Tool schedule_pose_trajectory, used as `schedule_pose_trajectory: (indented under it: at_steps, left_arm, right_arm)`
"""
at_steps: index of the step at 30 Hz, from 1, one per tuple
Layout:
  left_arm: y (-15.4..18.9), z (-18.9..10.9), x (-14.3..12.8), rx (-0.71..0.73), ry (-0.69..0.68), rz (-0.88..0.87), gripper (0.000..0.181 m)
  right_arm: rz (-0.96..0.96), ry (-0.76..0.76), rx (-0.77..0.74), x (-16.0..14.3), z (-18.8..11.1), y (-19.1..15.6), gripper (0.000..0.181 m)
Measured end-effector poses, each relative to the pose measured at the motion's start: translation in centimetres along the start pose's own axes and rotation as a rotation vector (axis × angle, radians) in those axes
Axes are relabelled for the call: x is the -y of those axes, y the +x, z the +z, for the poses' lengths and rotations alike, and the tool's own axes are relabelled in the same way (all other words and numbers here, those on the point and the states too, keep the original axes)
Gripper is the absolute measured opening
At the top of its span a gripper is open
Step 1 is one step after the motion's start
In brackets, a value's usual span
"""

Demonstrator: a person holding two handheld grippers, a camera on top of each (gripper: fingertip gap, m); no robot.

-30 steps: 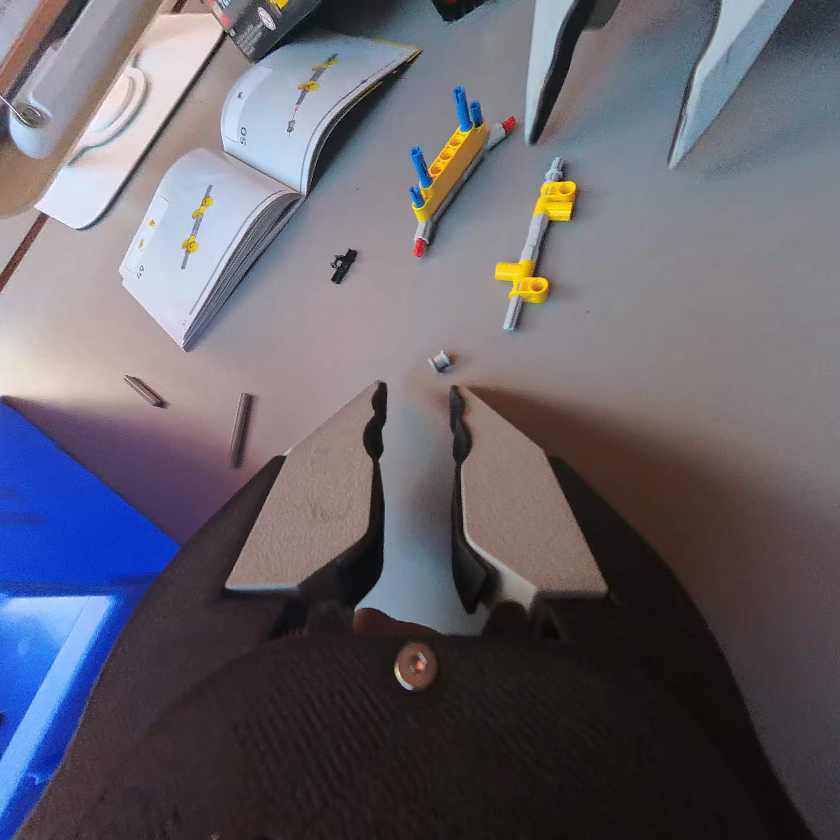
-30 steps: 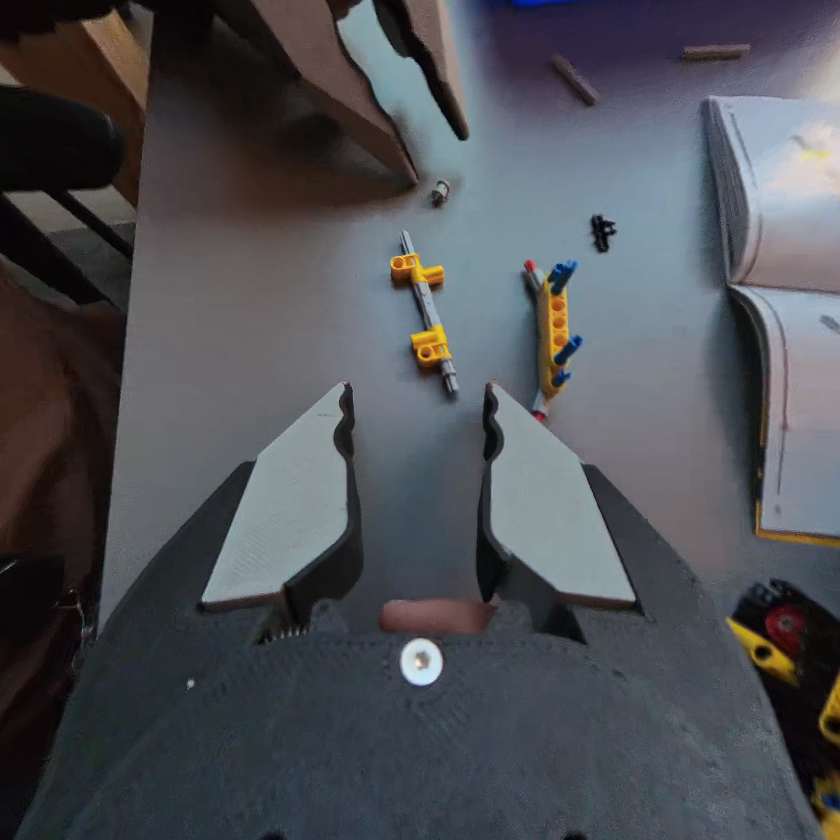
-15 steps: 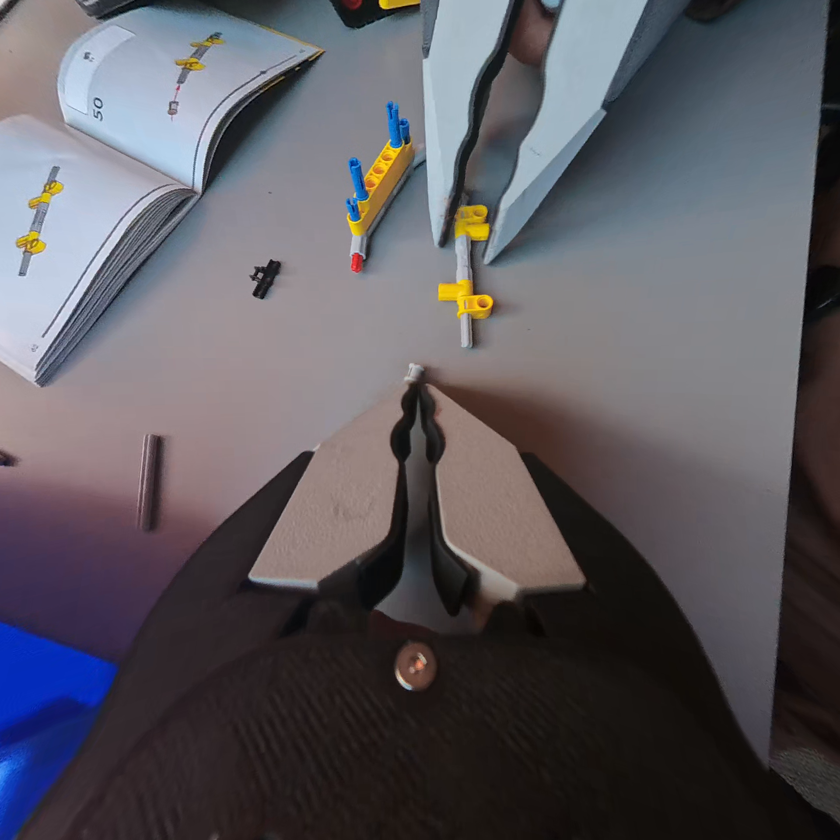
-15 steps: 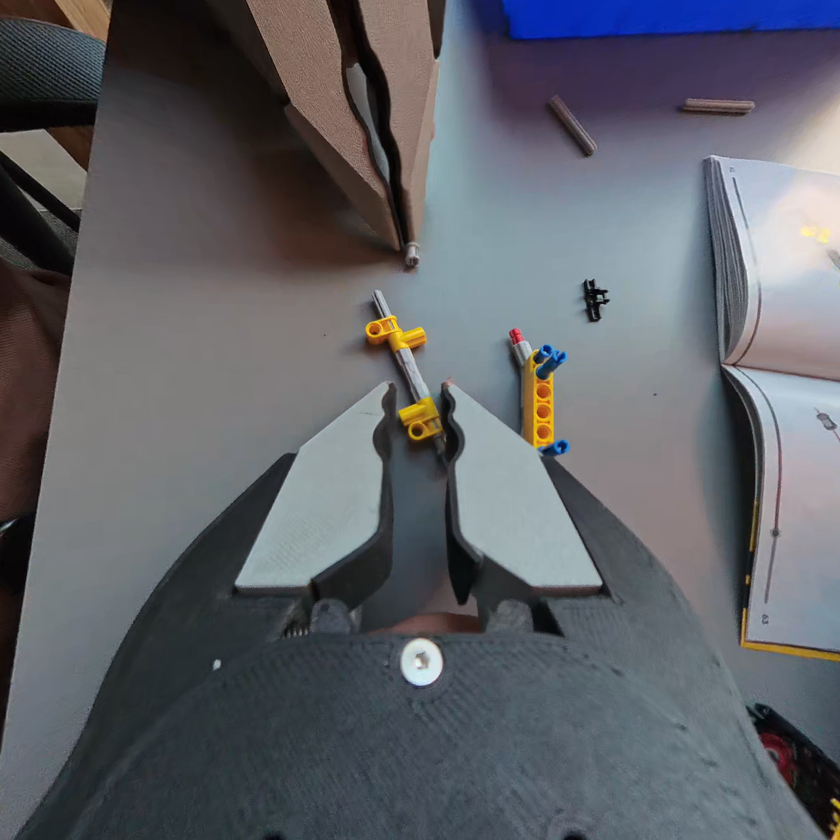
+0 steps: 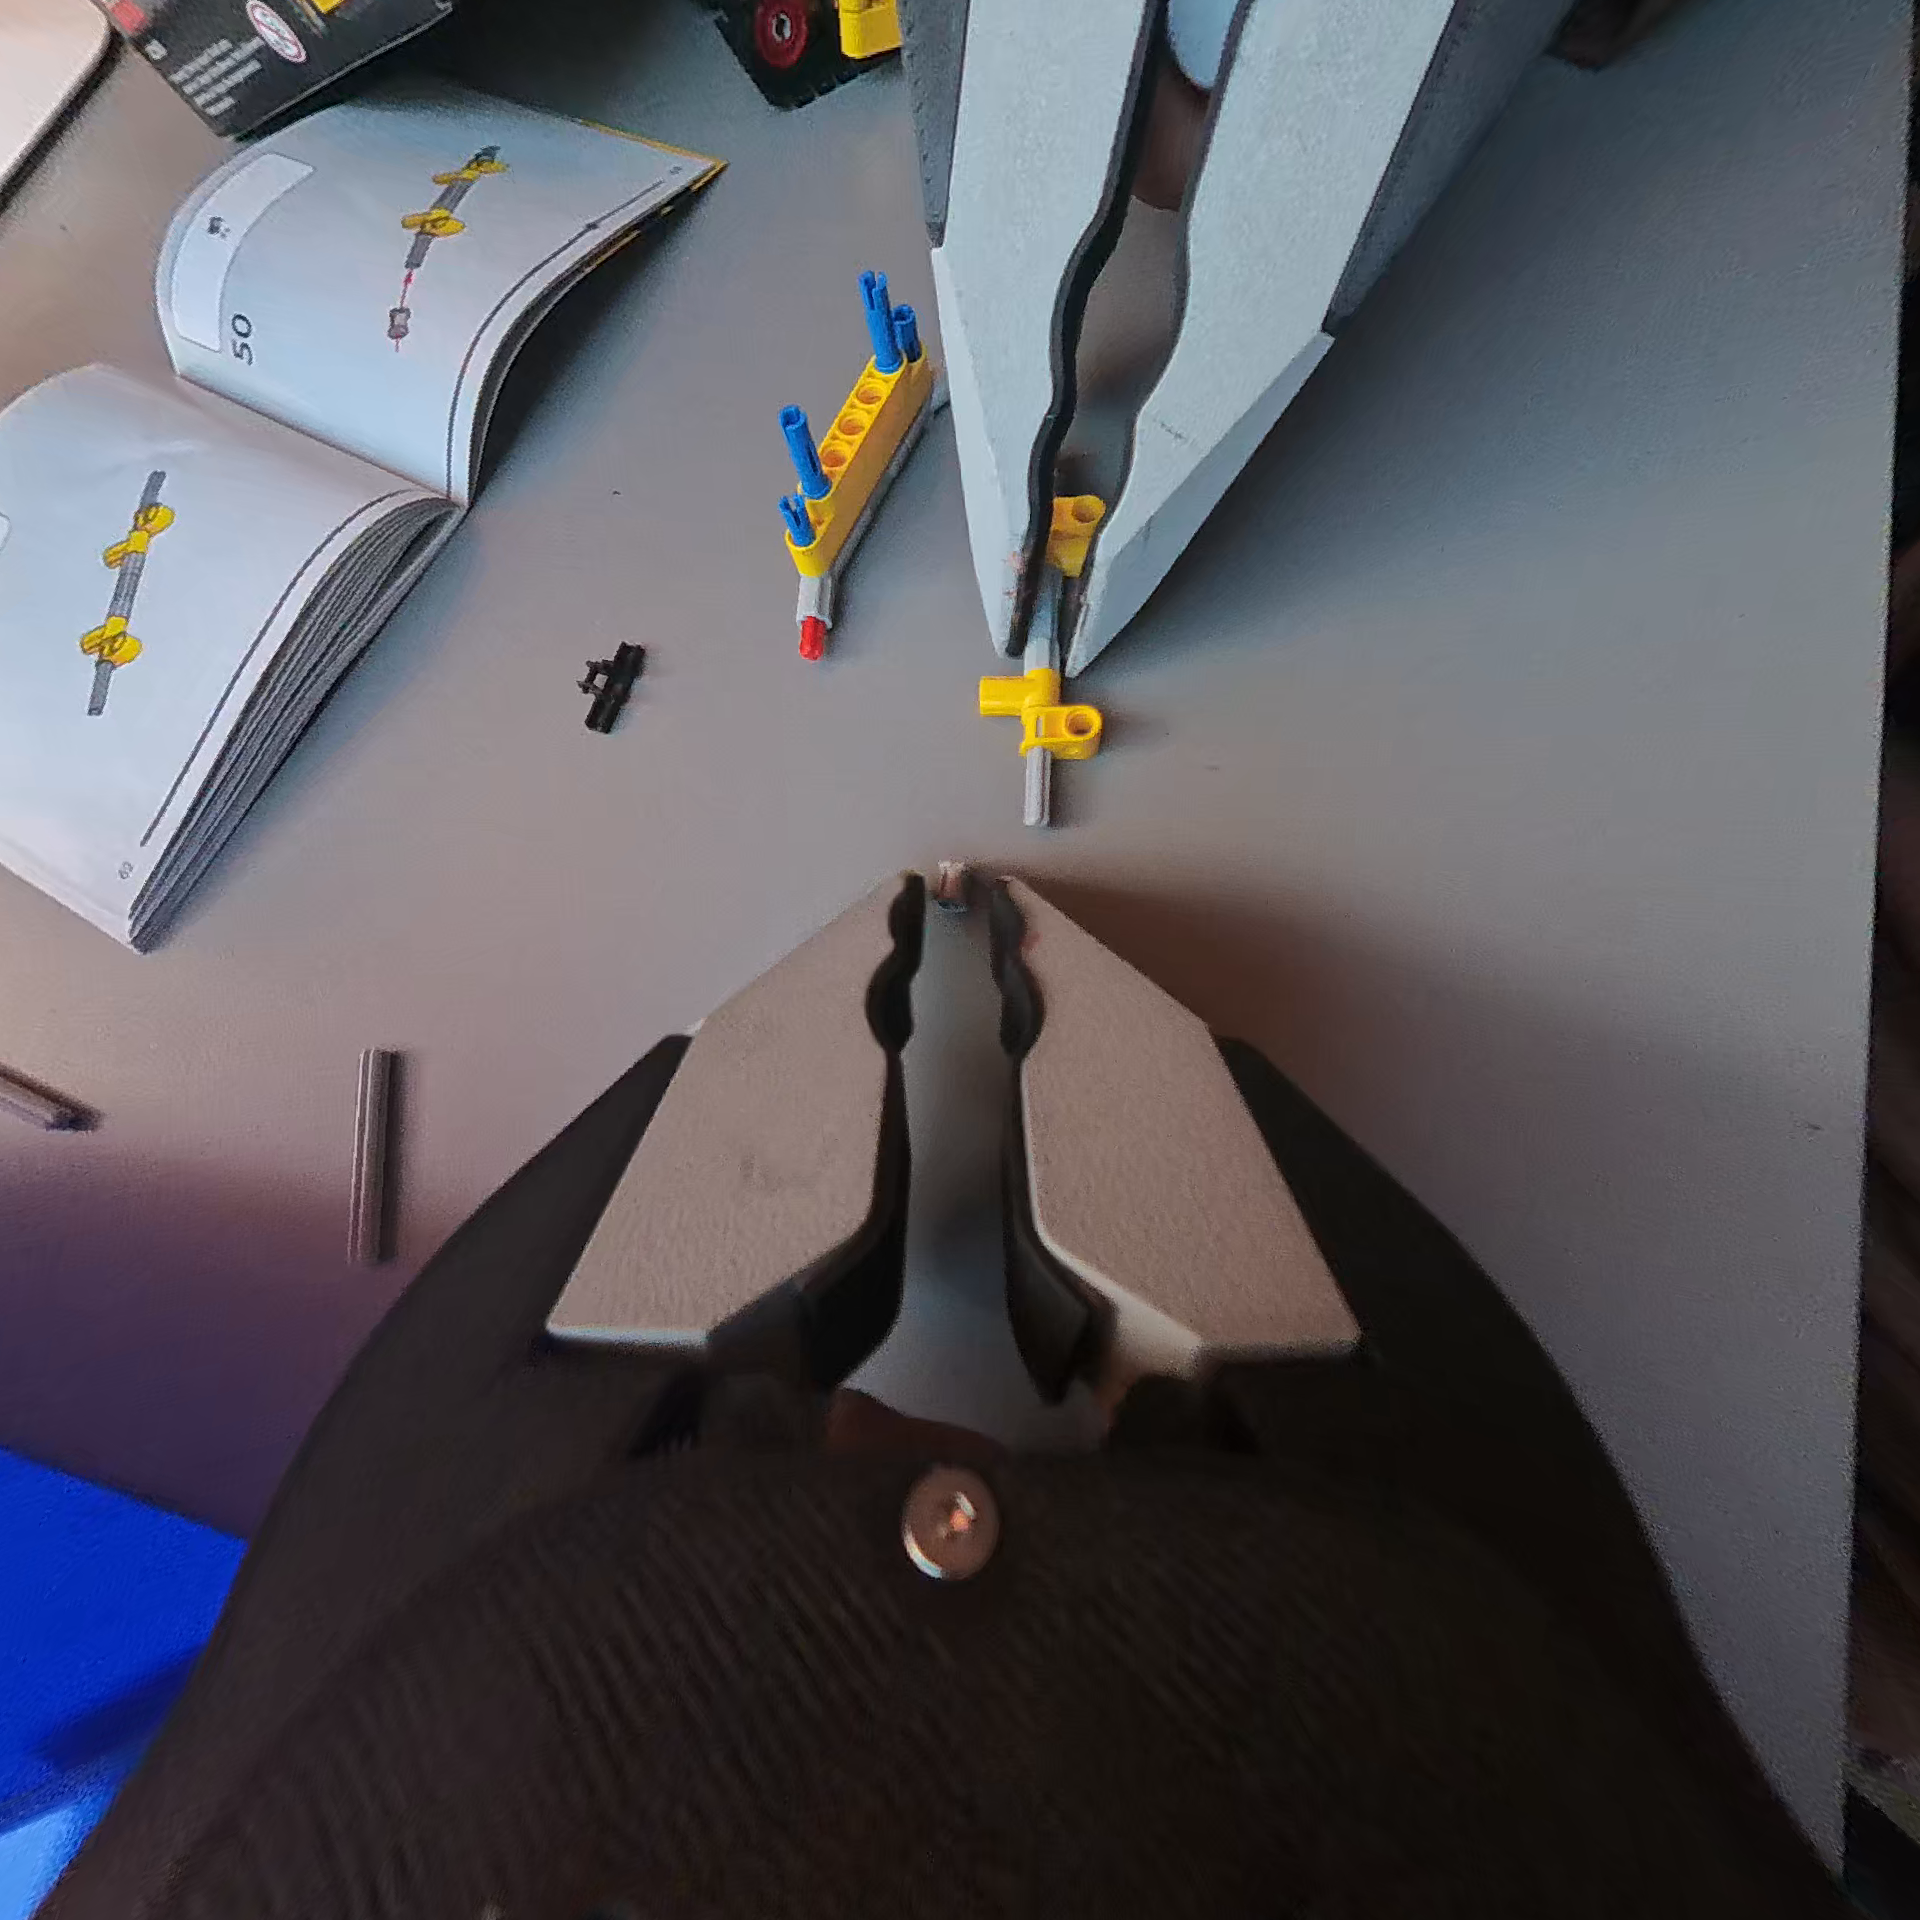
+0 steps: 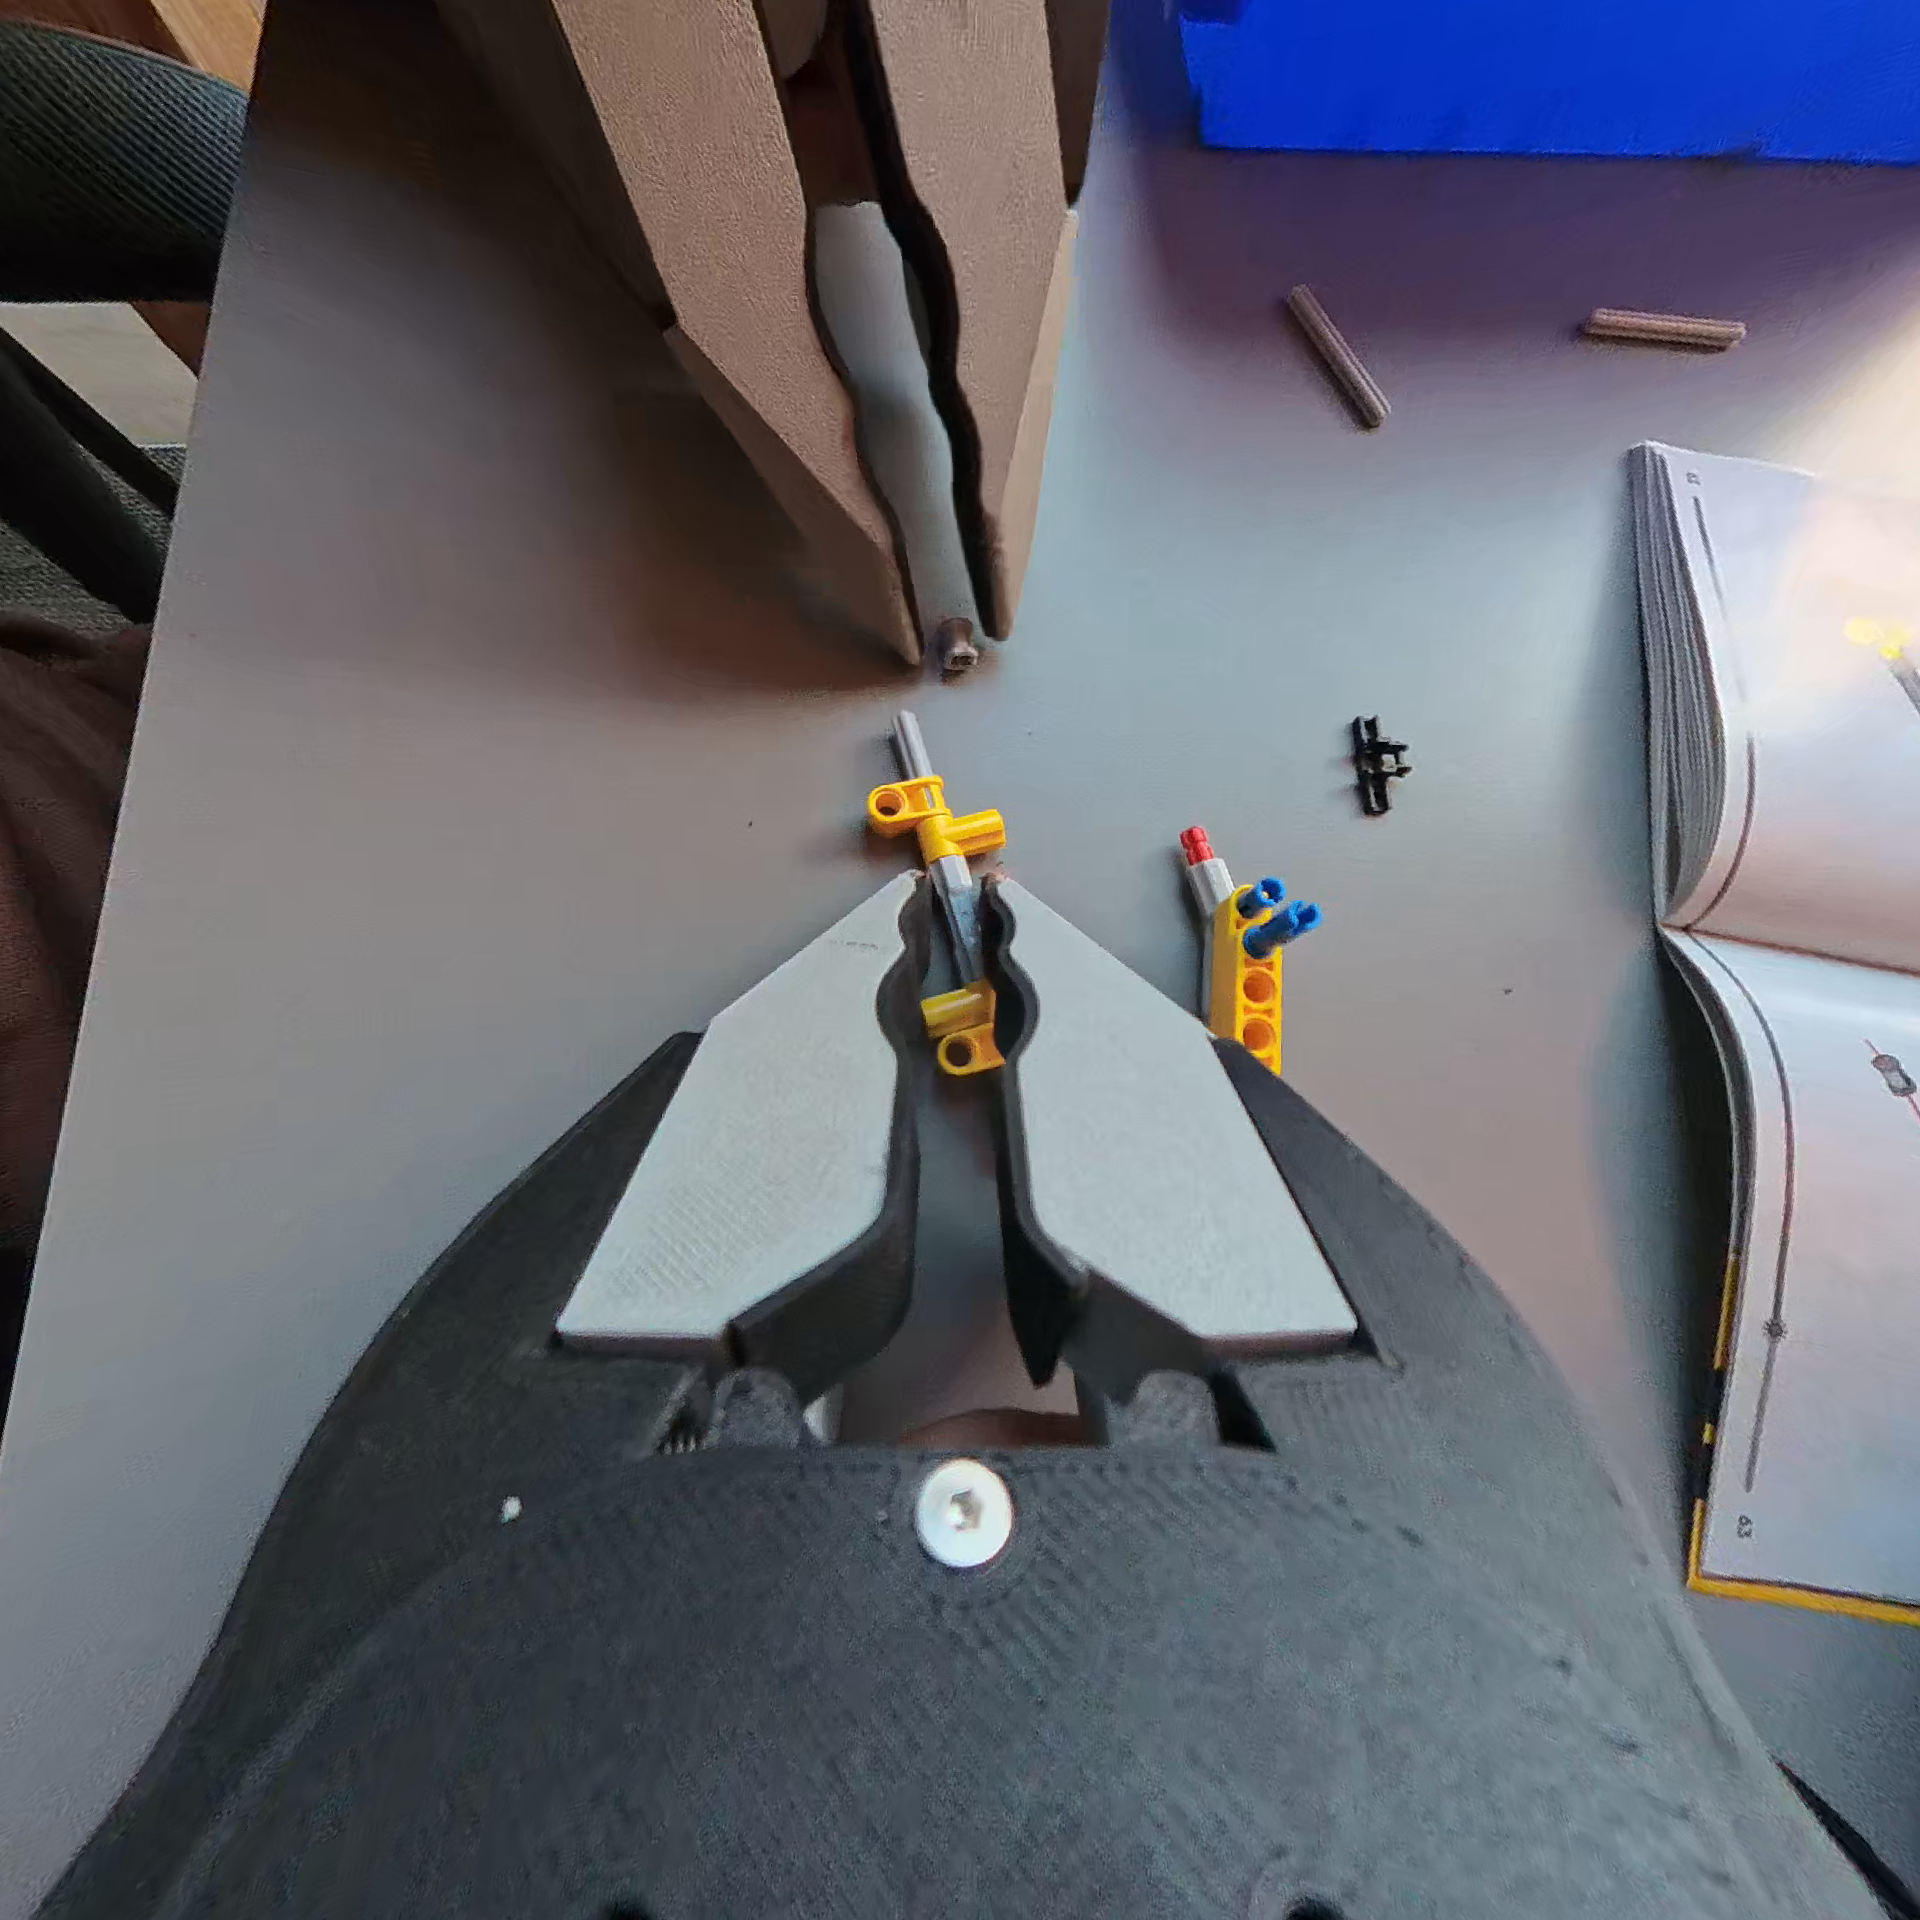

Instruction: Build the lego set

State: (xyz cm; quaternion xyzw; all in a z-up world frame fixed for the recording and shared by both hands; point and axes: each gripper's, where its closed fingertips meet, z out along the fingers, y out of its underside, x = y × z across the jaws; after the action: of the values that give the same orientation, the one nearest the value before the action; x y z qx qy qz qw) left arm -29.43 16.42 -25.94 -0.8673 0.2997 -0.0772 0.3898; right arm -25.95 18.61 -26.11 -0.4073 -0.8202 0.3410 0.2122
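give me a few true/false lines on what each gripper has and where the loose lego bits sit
1. The right gripper is closed on the grey axle with the yellow connectors. True.
2. The left gripper pinches a small grey bush at its fingertips. True.
3. The yellow beam with blue pins is held by the left gripper. False: it lies on the table, free of both grippers.
4. The black connector lies between the booklet and the yellow beam. True.
5. The bush is already on the axle. False: the axle's free end is bare, with a gap between it and the bush.
6. The booklet is closed. False: it lies open.
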Motion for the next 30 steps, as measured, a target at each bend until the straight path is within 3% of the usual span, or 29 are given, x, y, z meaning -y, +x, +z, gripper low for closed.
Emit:
schedule_pose_trajectory:
  at_steps: [1,9,23,30]
  left_arm:
    - [-0.03,0.08,0.03,0.0,-0.002,0.006,0.005]
    - [-0.05,0.29,0.22,-0.029,0.004,0.033,0.004]
    - [0.02,0.45,0.36,-0.015,0.009,0.088,0.004]
    - [0.02,0.4,0.51,0.12,0.03,0.317,0.005]
  right_arm:
    - [0.002,0.0,-0.002,-0.01,-0.01,0.03,0.006]
    - [0.0,0.013,-0.051,0.11,-0.24,0.55,0.004]
    - [-0.011,0.002,-0.006,0.43,0.41,0.25,0.003]
    - [0.006,0.003,0.005,0.42,0.4,0.26,0.004]
